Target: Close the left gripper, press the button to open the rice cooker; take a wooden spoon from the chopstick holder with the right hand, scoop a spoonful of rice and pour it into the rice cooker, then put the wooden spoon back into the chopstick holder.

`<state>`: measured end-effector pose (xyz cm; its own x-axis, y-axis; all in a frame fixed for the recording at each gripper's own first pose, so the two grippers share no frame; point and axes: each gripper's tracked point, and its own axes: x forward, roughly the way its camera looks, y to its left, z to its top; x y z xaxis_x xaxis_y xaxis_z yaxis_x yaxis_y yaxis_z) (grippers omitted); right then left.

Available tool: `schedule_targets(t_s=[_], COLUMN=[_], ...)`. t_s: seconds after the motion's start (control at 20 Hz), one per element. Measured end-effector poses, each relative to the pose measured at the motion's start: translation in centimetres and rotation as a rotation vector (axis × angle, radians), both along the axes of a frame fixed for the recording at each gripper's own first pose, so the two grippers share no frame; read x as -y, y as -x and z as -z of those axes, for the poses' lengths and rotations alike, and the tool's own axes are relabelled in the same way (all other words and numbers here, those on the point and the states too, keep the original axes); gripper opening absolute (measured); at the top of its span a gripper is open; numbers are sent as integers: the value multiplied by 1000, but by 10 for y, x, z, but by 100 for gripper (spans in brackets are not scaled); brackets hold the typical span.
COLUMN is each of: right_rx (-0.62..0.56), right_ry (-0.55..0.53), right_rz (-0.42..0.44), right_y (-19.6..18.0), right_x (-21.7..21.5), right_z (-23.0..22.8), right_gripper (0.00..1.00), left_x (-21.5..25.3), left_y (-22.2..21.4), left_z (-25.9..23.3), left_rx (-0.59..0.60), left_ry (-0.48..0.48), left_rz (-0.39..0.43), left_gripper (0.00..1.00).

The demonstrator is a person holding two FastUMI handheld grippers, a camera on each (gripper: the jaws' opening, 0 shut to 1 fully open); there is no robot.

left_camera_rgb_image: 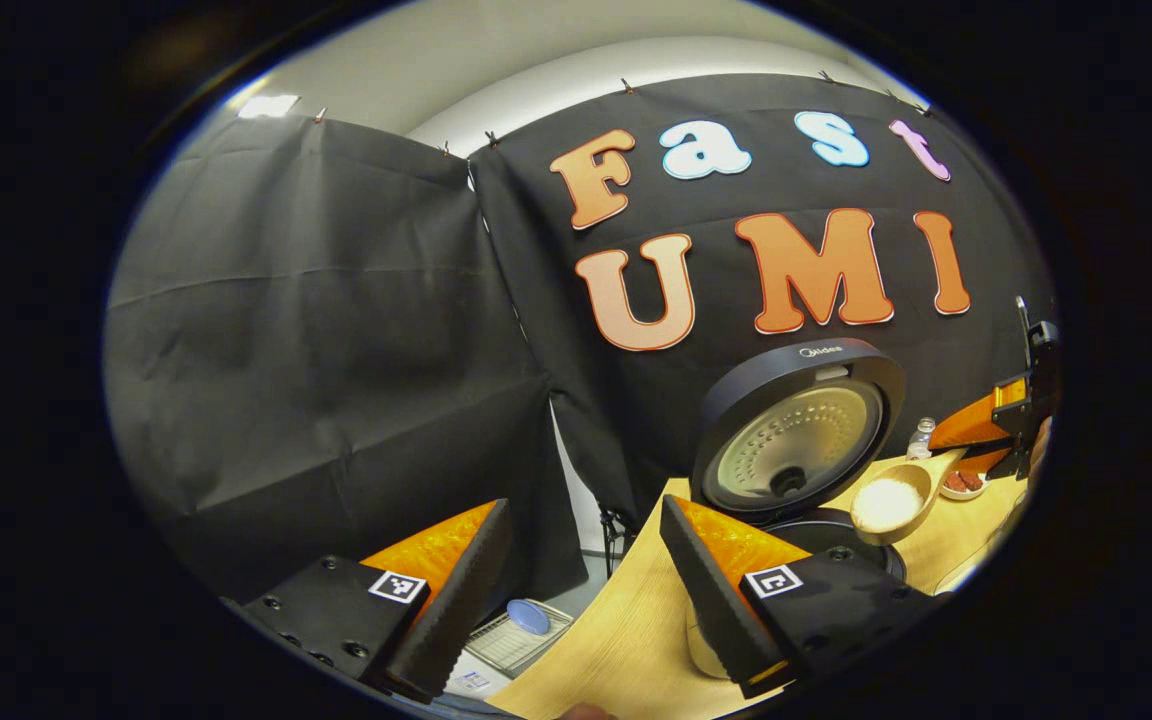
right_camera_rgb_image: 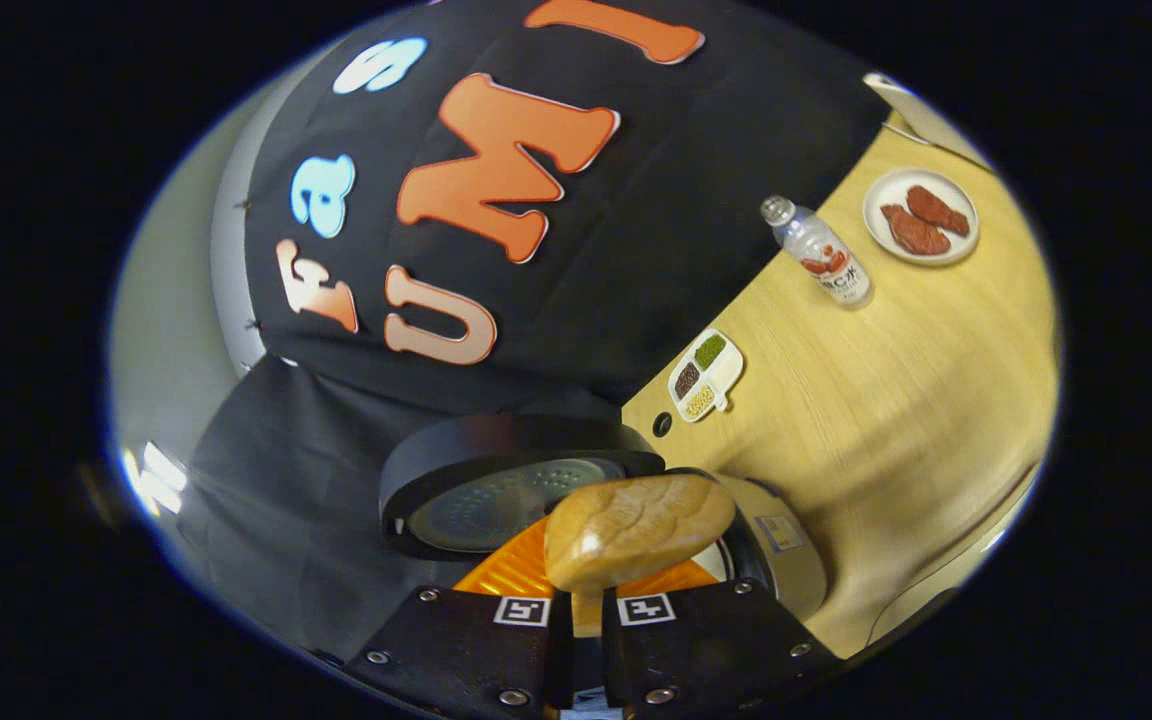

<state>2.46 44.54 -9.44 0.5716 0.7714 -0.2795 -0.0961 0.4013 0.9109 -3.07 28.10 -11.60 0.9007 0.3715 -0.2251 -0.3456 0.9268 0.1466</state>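
Right gripper [right_camera_rgb_image: 586, 590] clenched on wooden spoon [right_camera_rgb_image: 636, 530] above open rice cooker [left_camera_rgb_image: 796, 440], left gripper [left_camera_rgb_image: 576, 570] released

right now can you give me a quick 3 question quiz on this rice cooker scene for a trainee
1. True or false: the rice cooker lid is open.
2. What does the wooden spoon carry? A) rice B) beans C) nothing
3. Fill in: the right gripper is shut on the spoon's ____.

Key: 1 true. 2 A, white rice fills the bowl of the spoon, held just beside the open cooker. 3 handle; the left gripper is open.
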Motion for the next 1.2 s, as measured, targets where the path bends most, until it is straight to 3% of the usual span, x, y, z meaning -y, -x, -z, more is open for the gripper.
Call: schedule_targets(t_s=[0.25, 0.45, 1.2], right_rx=[165, 255, 514], right_ry=[176, 255, 390], right_rz=[-20, -10, -36], right_y=[2, -2, 11], right_x=[-19, -21, -31], right_z=[-2, -7, -42], right_gripper=[11, 11, 10], left_x=[-13, -21, -22], left_y=[4, 9, 15], left_z=[10, 13, 14], left_rx=[-22, -37, -48], left_ry=[22, 21, 23], left_rz=[-15, -18, -20], left_gripper=[99, 100, 100])
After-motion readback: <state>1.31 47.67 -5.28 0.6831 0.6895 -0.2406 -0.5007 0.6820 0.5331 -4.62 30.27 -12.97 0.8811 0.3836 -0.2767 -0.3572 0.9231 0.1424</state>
